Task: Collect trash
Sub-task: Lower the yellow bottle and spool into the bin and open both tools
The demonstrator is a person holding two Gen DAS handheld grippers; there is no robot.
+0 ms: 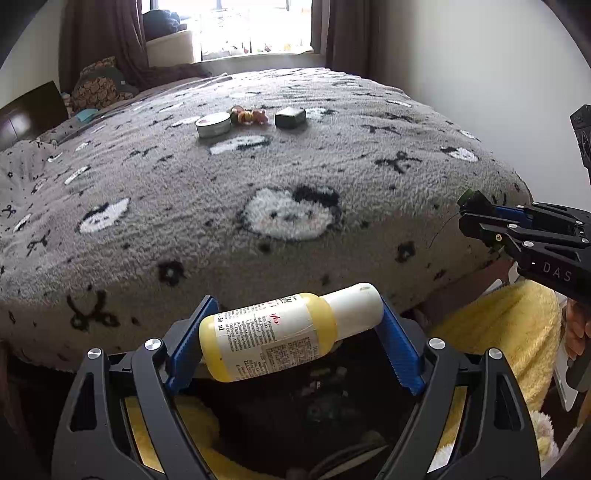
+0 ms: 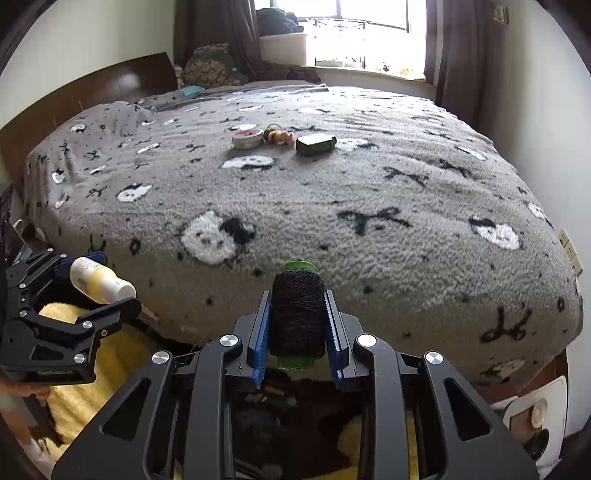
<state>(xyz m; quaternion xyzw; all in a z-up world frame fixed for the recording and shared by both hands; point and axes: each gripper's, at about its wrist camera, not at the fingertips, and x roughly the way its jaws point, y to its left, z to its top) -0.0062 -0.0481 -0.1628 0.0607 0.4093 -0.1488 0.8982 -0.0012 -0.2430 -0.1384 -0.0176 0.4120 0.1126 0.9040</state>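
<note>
My left gripper (image 1: 295,325) is shut end to end on a small yellow bottle (image 1: 273,332) with a white cap, held crosswise off the near edge of the bed. In the right wrist view the same bottle (image 2: 98,282) shows at the far left. My right gripper (image 2: 297,317) is shut on a spool of black thread (image 2: 297,314) with a green core, also just off the bed's near edge. The spool's tip (image 1: 467,195) shows in the left wrist view at the right. On the bed farther off lie a round tin (image 1: 213,124), a small colourful bundle (image 1: 251,115) and a dark box (image 1: 290,117).
The bed carries a grey fleece blanket (image 1: 184,184) with black and white patterns. Something yellow and fluffy (image 1: 509,332) lies below the grippers beside the bed. A dark headboard (image 2: 92,92) stands at the left, with a window (image 2: 369,33) behind. A white object (image 2: 532,413) sits low right.
</note>
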